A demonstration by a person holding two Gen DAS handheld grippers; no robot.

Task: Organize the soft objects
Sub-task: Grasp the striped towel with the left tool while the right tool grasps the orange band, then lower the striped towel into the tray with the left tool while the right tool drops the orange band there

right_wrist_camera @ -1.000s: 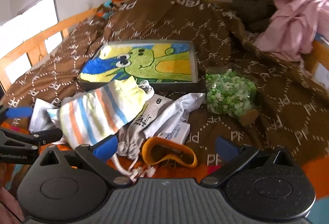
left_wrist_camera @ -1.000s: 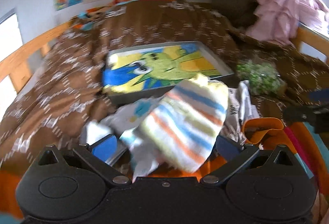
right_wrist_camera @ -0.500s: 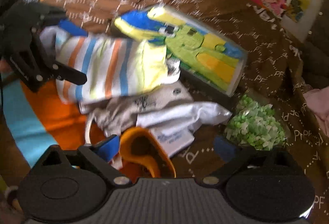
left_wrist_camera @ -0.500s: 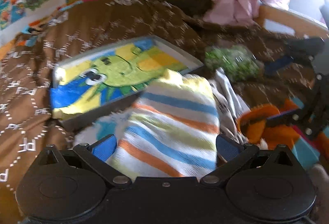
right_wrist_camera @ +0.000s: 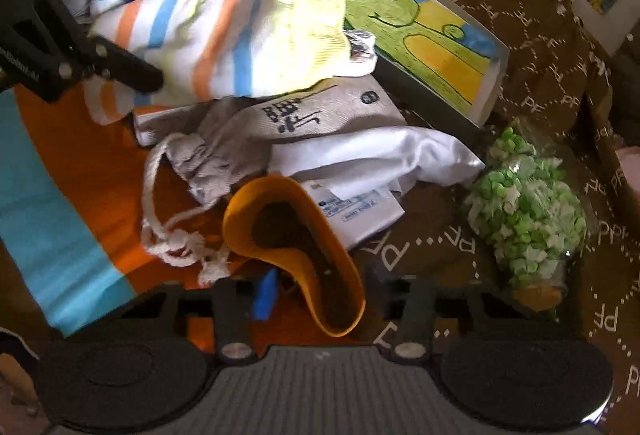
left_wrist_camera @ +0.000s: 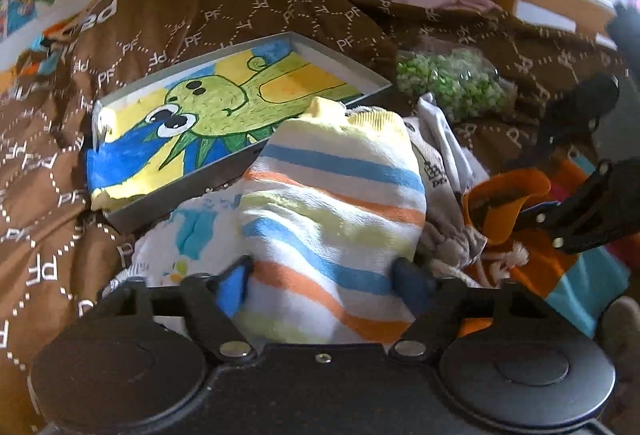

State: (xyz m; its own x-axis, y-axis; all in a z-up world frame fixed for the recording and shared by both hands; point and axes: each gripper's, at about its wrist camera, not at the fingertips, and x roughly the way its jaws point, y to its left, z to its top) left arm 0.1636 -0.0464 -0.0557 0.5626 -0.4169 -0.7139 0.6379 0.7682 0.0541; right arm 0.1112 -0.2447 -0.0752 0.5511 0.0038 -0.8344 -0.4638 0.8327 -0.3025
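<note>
1. Task status, judged: early. The grey tray (left_wrist_camera: pixel 120 223) holds only the cartoon-printed cloth (left_wrist_camera: pixel 224 111); the remaining soft items lie loose in a pile on the brown blanket (left_wrist_camera: pixel 248 7) in front of it.
2. Left gripper (left_wrist_camera: pixel 320 279): jaws closing around the striped sock (left_wrist_camera: pixel 332 203). The sock lies between the fingers and bulges against both; firm pad contact cannot be confirmed.
3. Right gripper (right_wrist_camera: pixel 316 295): jaws closing on the orange cup-shaped piece (right_wrist_camera: pixel 296 247), which sits between the fingers. Its rim appears to touch the blue pad; a full clamp is not confirmed.
4. Items left to sort: the grey drawstring pouch (right_wrist_camera: pixel 256 139), the white bag (right_wrist_camera: pixel 372 155) and the bag of green pieces (right_wrist_camera: pixel 524 211), all outside the tray.
5. Edges: the sock's toe end overlaps the near wall of the tray. The pouch cord (right_wrist_camera: pixel 172 231) lies just beside the orange piece and could snag on lifting.
6. Open room: the tray interior above the printed cloth is free. The two grippers work close together, so lift paths need to stay apart.
</note>
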